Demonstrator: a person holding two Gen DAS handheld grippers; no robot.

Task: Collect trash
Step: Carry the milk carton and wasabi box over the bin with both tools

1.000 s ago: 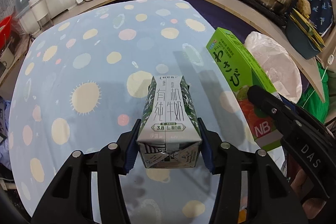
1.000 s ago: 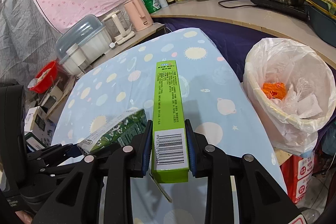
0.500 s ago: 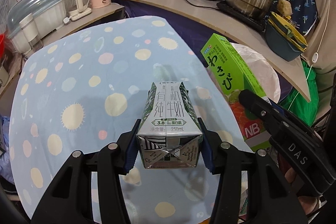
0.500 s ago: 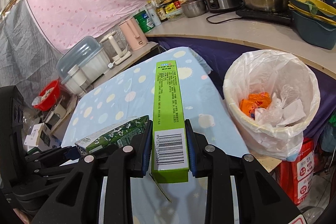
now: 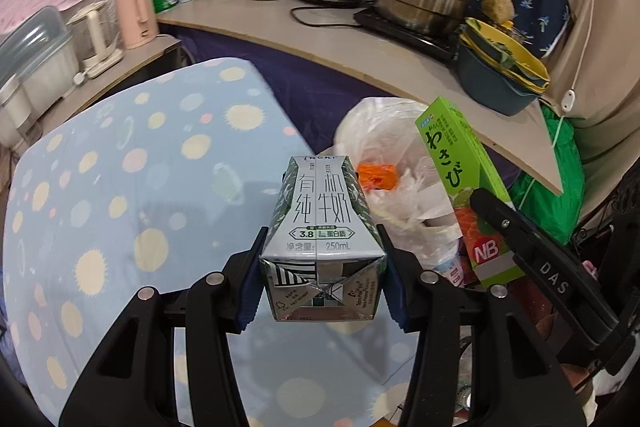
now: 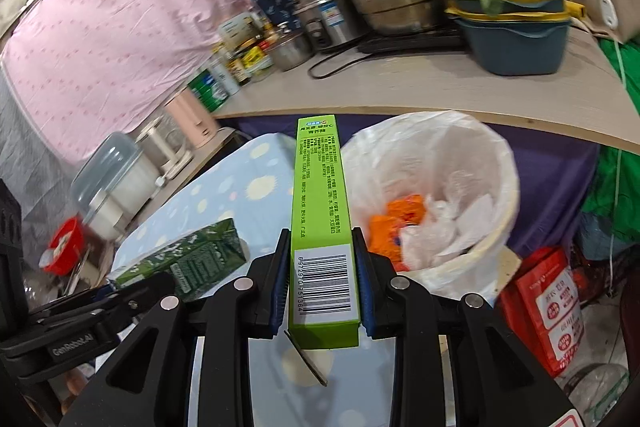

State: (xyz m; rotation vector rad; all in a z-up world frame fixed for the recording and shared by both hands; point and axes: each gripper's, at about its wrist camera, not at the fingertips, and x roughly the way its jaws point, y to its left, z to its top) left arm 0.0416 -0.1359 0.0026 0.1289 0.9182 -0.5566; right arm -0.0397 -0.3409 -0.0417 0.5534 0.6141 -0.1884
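My left gripper (image 5: 322,285) pinches the milk carton (image 5: 324,227) above the table (image 5: 120,163) edge, long axis pointing ahead toward the bin (image 6: 460,163). My right gripper (image 6: 322,291) clamps the green box (image 6: 320,227), lengthwise forward, beside the bin's rim.

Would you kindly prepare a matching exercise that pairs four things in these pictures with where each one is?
Things:
1. grey-and-green milk carton
2. long bright-green cardboard box
3. crumpled orange wrapper
4. pale pink plastic kettle

Places:
A. inside the white-bag-lined bin
B. clamped in the right tool
C. on the side counter
D. clamped in the left tool

Pairs: 1-D, 2-B, 3-A, 4-C
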